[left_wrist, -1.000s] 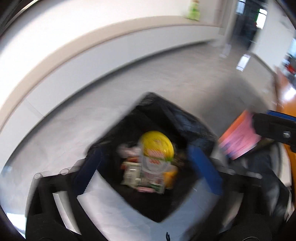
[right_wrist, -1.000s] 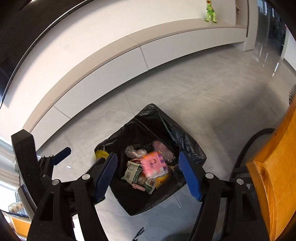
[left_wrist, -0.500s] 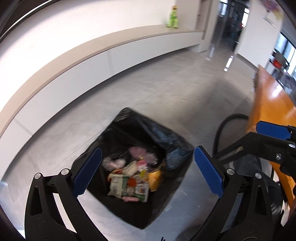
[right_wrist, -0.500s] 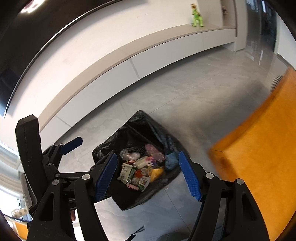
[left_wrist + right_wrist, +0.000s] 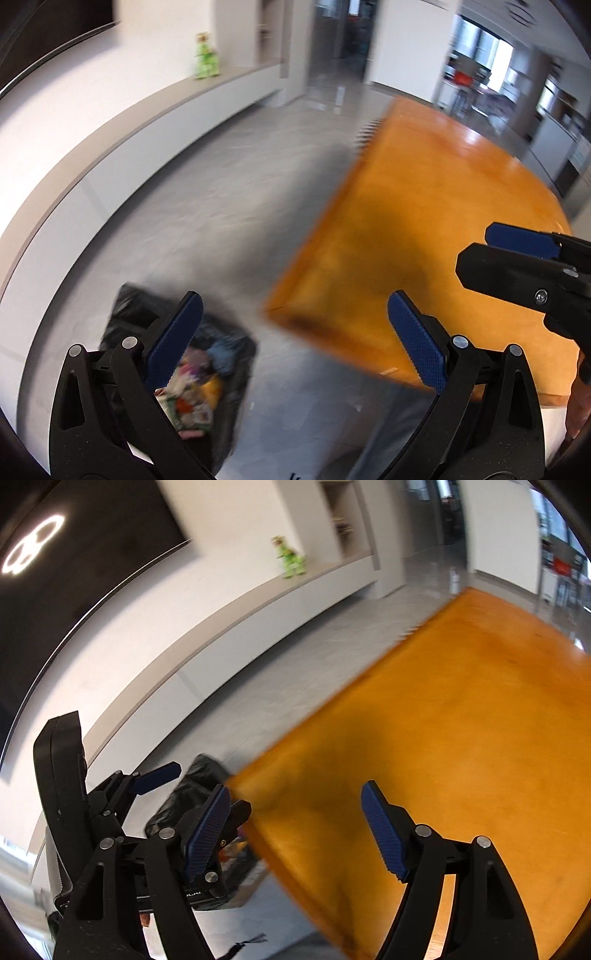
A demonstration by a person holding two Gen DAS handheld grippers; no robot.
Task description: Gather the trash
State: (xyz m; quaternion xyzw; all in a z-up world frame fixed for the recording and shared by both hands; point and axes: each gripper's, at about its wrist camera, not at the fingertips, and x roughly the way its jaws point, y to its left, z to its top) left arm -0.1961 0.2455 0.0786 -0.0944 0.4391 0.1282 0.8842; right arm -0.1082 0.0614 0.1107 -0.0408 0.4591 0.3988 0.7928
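Both the left gripper point(image 5: 295, 332) and right gripper point(image 5: 295, 829) are empty, left jaws apart, right jaws opening, over the table point(image 5: 424, 221) beside the floor-standing bin point(image 5: 221, 354) of trash point(image 5: 192, 391); next step, judged: locate another item

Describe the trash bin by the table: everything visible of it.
The trash bin is lined with a glossy black plastic bag whose crumpled edge folds over its rim. It stands upright and open on the grey tiled floor, beside the corner of the orange wooden table. Inside lie mixed wrappers and packets, among them something yellow. No gripper touches it.
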